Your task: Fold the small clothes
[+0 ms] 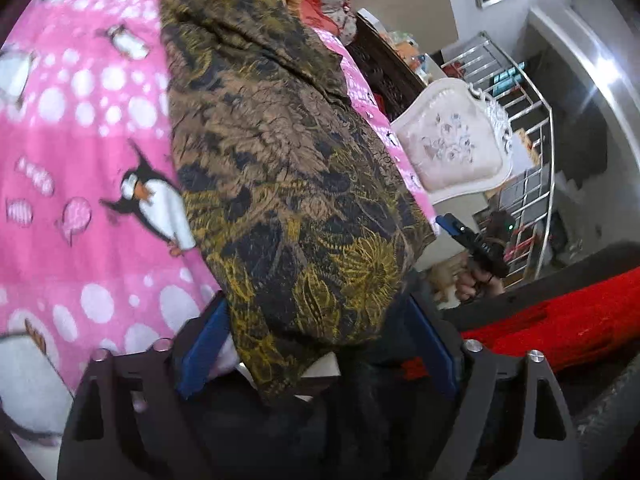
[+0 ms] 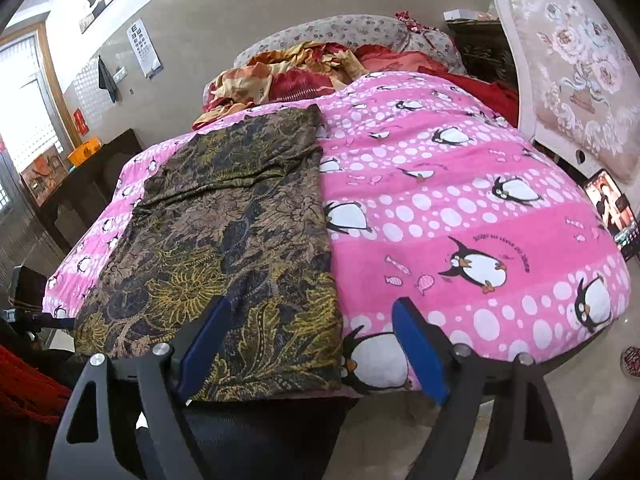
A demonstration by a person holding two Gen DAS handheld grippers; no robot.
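Note:
A brown, black and yellow patterned garment (image 2: 236,216) lies folded lengthwise on the left part of a pink penguin blanket (image 2: 460,184). In the left wrist view the garment (image 1: 280,160) runs away from me, and its near end lies between the blue fingers of my left gripper (image 1: 316,300). The pads stand apart on either side of it without pinching it. My right gripper (image 2: 316,320) is open above the garment's near right corner, with one finger over the garment, the other over the blanket, and nothing held. In the left wrist view the right gripper (image 1: 452,226) hangs off the bed's edge in a hand.
Crumpled red and orange bedding (image 2: 304,72) and a floral pillow (image 2: 348,32) lie at the head of the bed. An ornate chair back (image 2: 576,64) and a lit phone (image 2: 612,212) stand to the right. A dark cabinet (image 2: 88,176) is on the left. A metal railing (image 1: 532,160) is beyond the bed.

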